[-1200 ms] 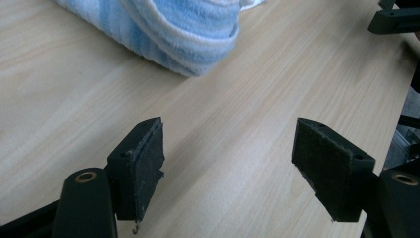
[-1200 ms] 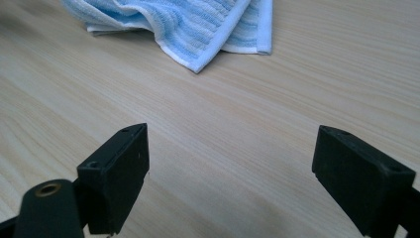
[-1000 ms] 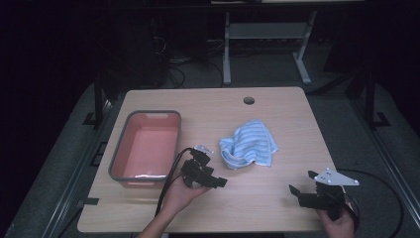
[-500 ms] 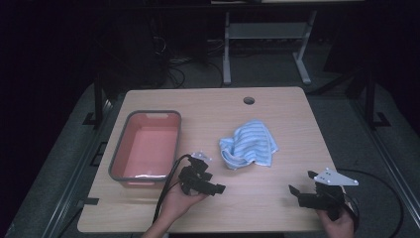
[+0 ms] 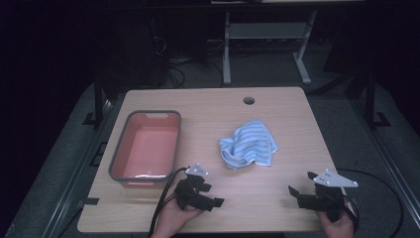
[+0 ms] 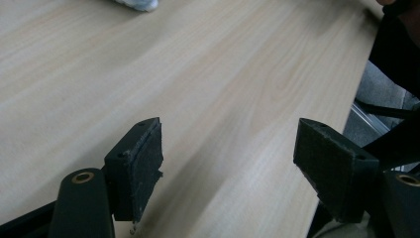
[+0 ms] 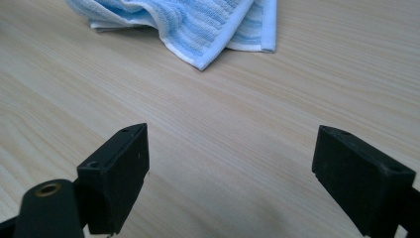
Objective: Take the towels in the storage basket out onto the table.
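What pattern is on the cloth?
Light blue and white stripes on the cloth, clearest in the right gripper view.

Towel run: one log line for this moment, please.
left gripper open, empty | right gripper open, empty | towel crumpled mid-table, untouched | tub left

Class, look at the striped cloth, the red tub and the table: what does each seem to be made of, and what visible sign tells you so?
Cloth: soft ribbed terry-like fabric, blue and white stripes, crumpled folds. Tub: probably plastic, smooth red inside with a grey rim. Table: pale wood-grain top, matte, likely laminate.
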Demonstrator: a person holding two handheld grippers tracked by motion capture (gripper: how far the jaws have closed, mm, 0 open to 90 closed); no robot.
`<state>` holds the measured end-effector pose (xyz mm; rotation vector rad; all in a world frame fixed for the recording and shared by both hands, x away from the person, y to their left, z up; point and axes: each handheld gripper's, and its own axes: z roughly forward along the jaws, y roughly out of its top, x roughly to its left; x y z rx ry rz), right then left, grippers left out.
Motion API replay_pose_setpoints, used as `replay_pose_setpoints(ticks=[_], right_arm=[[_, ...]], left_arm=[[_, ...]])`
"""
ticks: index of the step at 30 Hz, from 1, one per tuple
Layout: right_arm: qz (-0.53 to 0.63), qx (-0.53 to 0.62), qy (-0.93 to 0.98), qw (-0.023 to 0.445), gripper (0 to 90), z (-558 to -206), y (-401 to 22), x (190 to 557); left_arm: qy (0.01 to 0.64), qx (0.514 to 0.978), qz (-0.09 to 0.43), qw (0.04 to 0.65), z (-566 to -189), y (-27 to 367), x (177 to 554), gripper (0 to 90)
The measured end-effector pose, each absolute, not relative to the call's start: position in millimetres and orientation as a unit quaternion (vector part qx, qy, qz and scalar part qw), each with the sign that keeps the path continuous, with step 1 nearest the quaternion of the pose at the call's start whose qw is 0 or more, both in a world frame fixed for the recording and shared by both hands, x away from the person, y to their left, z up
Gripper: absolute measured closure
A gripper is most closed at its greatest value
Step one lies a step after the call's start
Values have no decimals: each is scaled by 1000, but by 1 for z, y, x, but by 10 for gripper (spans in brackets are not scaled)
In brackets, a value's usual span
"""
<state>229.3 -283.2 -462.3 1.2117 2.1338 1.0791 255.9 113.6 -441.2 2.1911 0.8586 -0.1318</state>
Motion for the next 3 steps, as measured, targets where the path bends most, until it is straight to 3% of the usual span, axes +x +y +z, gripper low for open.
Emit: replay_pose_setpoints(ticks=[3], right_arm=[[398,440,771,232,141,-460,-284,224]], left_arm=[[337,859,-48,383,-442,114,255,268]])
